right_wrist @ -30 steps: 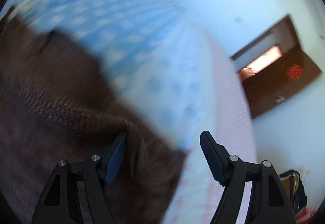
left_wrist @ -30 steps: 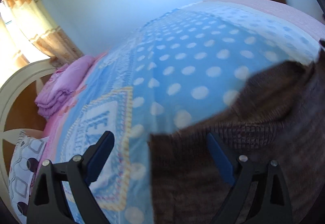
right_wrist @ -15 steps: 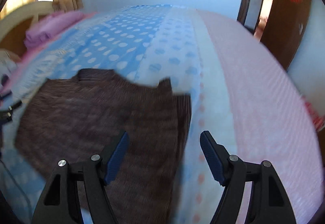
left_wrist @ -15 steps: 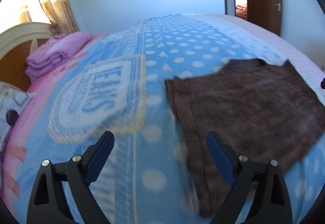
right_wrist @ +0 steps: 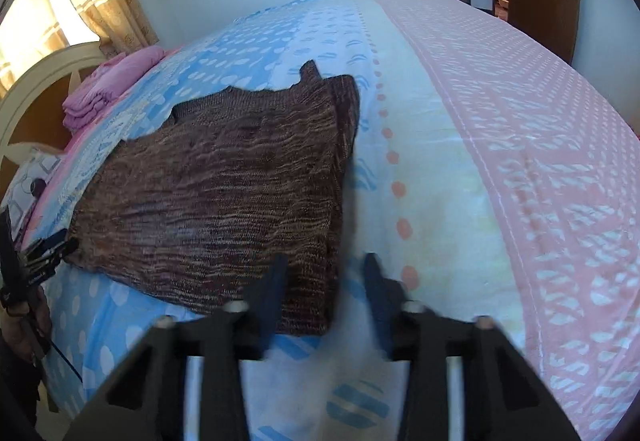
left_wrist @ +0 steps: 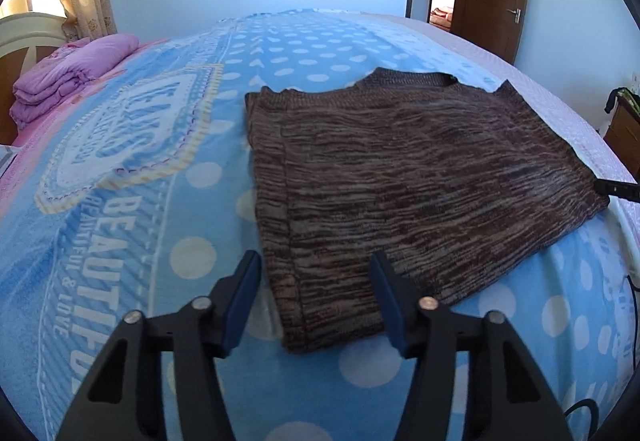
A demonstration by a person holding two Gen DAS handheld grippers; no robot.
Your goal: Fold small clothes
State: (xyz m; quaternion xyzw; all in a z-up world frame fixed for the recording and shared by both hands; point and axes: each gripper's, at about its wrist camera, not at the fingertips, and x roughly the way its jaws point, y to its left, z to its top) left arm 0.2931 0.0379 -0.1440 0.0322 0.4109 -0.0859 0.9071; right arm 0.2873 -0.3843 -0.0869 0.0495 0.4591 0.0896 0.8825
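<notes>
1. brown sweater lies flat on the blue dotted blanket, neck toward the far wall.
2. your left gripper sits over the sweater's near left corner; jaws have just been closing, still apart, cloth lies between them but pads aren't pressing on it.
3. your right gripper is at the near right corner; jaws have just been closing, gap still shows, sweater edge between them, not pinched.
4. pink folded quilt by the headboard, well apart.

Brown knit top flat on bed; right hand-held gripper closing, blurred, astride its near right corner.
</notes>
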